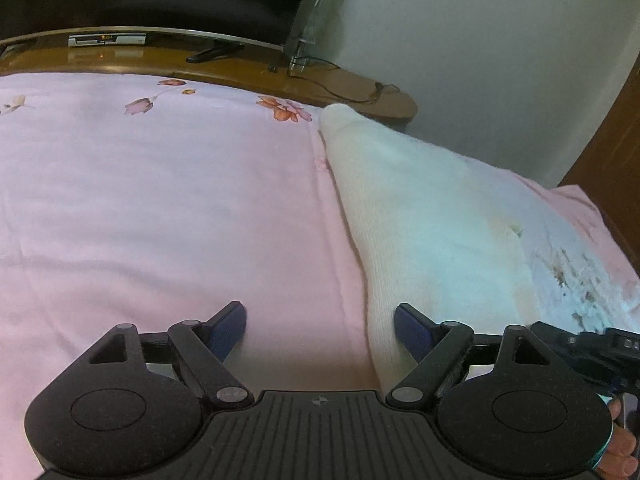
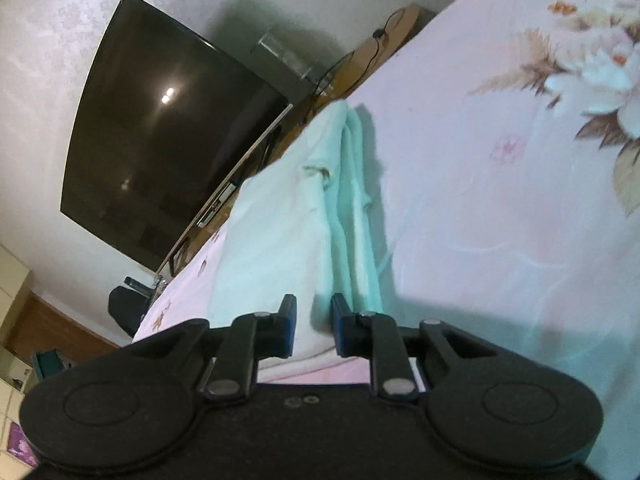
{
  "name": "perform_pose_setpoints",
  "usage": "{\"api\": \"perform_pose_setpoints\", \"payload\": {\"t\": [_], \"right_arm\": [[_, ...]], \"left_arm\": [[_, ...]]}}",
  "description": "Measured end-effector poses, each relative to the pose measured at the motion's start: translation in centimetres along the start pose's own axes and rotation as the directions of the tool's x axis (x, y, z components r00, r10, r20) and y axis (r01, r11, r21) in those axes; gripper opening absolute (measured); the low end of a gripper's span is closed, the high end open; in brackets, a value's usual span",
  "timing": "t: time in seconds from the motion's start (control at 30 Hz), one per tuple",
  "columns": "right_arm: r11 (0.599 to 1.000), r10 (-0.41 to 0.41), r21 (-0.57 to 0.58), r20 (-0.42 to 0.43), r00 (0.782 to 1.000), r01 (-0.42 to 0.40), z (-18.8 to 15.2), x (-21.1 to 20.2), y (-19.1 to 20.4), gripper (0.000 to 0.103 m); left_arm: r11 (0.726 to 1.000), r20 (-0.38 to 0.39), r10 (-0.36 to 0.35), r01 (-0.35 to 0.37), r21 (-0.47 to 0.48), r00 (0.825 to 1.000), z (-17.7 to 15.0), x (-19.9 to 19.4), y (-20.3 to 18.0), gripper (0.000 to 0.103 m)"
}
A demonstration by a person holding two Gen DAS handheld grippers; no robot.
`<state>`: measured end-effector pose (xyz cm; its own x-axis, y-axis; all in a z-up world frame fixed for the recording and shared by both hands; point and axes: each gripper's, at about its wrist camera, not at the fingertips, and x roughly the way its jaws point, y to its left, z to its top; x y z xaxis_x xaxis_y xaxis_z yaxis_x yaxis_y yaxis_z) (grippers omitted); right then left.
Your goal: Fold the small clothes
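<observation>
A white knitted garment lies lengthwise on the pink floral bedspread, reaching from the near edge toward the far end of the bed. My left gripper stands wide open just above the bedspread. Its right pad is at the garment's left edge, and its left pad is over bare bedspread. In the right wrist view the garment shows folded layers with ridges along its right side. My right gripper hovers over its near end, jaws a narrow gap apart, with cloth seen through the gap but not pinched.
A dark television stands on a long wooden bench beyond the bed, with cables and a small set-top box on it. The right gripper's body and a hand show at the right edge. A wooden door frame stands far right.
</observation>
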<state>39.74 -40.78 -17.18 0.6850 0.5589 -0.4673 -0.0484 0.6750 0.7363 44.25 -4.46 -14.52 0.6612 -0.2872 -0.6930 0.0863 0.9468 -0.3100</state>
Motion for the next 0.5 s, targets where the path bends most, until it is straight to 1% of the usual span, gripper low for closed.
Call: {"api": "perform_pose_setpoints", "payload": {"t": [0.03,0.07,0.1,0.17,0.23,0.27,0.3,0.33,0.4,0.47,0.5], "right_arm": [[1.000,-0.018,0.003,-0.011,1.000,0.018,0.3,0.6,0.2,0.016],[1.000,-0.030,-0.001,-0.005,1.000,0.030,0.5,0.7,0.3,0.015],[0.999,-0.035,-0.004,0.001,0.999,0.035,0.7,0.7,0.6,0.016],[0.999,-0.043,-0.007,0.001,0.999,0.043,0.2,0.2,0.6,0.018],[0.998,-0.056,-0.015,-0.029,0.998,0.055,-0.1,0.5,0.6,0.012],[0.996,-0.077,-0.044,-0.036,0.996,0.076,-0.1,0.7,0.9,0.006],[0.993,-0.094,-0.075,-0.040,0.995,0.091,0.0,0.7,1.2,0.005],[0.989,-0.107,-0.108,-0.038,0.994,0.102,0.1,0.5,1.7,0.004],[0.981,-0.118,-0.155,-0.006,0.993,0.115,0.4,-0.9,2.6,0.004],[0.982,-0.115,-0.151,0.018,0.993,0.116,0.7,-2.5,2.6,0.004],[0.980,-0.125,-0.154,0.019,0.992,0.126,0.7,-3.0,2.5,0.004]], "left_arm": [[1.000,-0.006,0.001,-0.001,0.001,1.000,0.2,0.0,-0.1,0.082],[1.000,-0.009,0.002,-0.002,0.000,1.000,0.3,0.1,-0.1,0.082],[1.000,-0.015,0.009,-0.008,0.004,1.000,0.3,0.3,-0.2,0.082],[0.998,-0.019,0.039,-0.038,0.048,0.999,0.2,0.5,-0.9,0.083],[0.994,-0.022,0.071,-0.069,0.081,0.997,0.2,0.7,-1.6,0.083],[0.994,-0.026,0.080,-0.078,0.079,0.996,0.3,0.6,-1.7,0.082],[0.994,-0.031,0.084,-0.082,0.067,0.996,0.5,0.4,-1.8,0.082],[0.996,-0.027,0.072,-0.071,0.050,0.997,0.6,0.0,-1.8,0.082],[0.998,-0.014,0.049,-0.049,0.039,0.999,0.7,-0.7,-1.9,0.082],[0.998,-0.025,0.037,-0.036,0.058,0.999,0.3,-0.7,-2.2,0.082],[0.996,-0.038,0.048,-0.045,0.073,0.998,0.0,-0.4,-2.2,0.082]]}}
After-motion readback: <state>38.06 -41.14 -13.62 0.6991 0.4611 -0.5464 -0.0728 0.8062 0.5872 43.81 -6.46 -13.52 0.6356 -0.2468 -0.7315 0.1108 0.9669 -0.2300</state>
